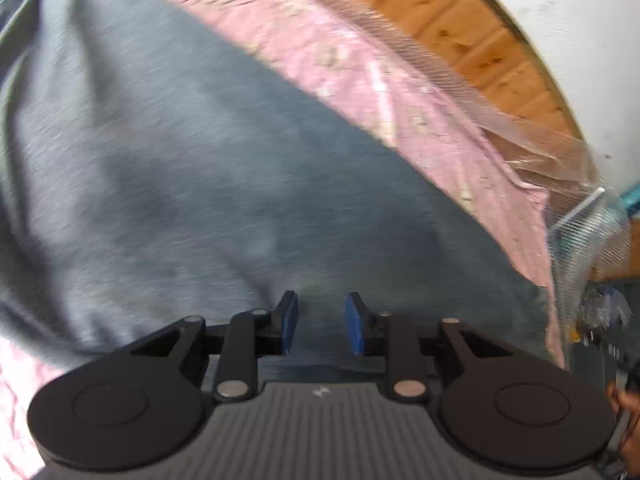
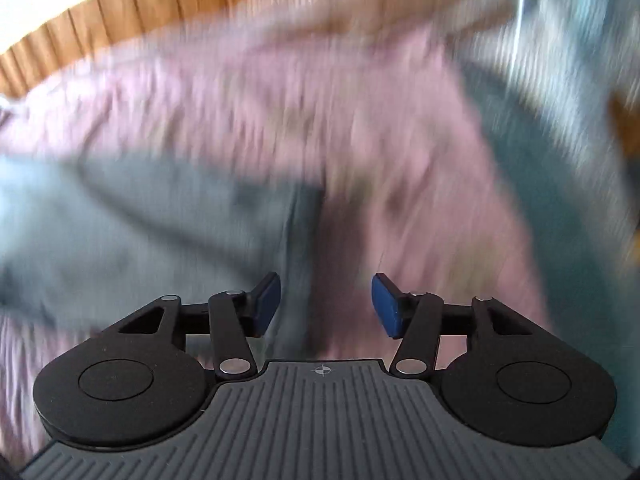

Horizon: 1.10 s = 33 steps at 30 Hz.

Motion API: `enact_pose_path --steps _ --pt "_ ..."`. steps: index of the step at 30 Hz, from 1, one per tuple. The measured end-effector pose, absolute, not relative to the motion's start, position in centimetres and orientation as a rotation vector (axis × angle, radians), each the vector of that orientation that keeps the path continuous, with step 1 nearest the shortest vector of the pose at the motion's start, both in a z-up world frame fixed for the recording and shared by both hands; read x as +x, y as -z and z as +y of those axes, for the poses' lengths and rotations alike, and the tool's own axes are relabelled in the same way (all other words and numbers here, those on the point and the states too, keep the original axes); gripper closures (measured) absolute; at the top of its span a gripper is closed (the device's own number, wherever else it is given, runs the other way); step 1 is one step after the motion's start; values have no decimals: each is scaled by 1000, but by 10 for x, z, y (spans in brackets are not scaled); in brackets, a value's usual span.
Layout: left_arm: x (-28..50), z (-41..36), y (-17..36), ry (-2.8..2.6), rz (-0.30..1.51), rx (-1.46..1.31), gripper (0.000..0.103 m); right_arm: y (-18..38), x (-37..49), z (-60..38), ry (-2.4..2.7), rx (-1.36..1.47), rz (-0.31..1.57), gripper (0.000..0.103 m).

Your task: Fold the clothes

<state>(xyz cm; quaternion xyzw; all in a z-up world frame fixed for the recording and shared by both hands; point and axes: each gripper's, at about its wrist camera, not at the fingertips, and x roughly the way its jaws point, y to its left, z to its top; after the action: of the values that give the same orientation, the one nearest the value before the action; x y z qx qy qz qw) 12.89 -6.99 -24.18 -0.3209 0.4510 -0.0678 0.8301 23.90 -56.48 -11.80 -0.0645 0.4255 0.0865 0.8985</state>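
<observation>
Broadly, left to right:
Grey garment [image 1: 208,168]: spread over the pink sheet [image 1: 360,80], its upper edge running diagonally.
Sheet edge: plastic film [image 1: 520,128] beside it, wooden panel [image 1: 460,28] beyond.
Left gripper [image 1: 322,324]: jaws narrowly parted over grey cloth, holding nothing.
Right gripper [image 2: 325,304]: jaws wide, empty, above the garment's blurred edge.

A pink patterned sheet [image 1: 360,76] is spread over the surface, with clear plastic film [image 1: 532,136] seen along its far edge and bunched at the corner. Behind it, wood panelling [image 1: 460,28] with vertical boards is visible, topped by a white wall [image 1: 568,20]. In the right wrist view the wood panelling [image 2: 120,4] is blurred. Daylight falls evenly.
</observation>
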Motion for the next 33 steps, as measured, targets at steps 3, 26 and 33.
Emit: enact_pose_path --steps 3,26,33 --pt "135 -82 246 175 981 -671 76 108 275 -523 -308 -231 830 48" --pt "123 -103 278 176 1113 -674 82 173 293 -556 -211 -12 976 60" --pt "131 -126 262 238 1111 -598 80 183 298 -561 -277 35 933 81"
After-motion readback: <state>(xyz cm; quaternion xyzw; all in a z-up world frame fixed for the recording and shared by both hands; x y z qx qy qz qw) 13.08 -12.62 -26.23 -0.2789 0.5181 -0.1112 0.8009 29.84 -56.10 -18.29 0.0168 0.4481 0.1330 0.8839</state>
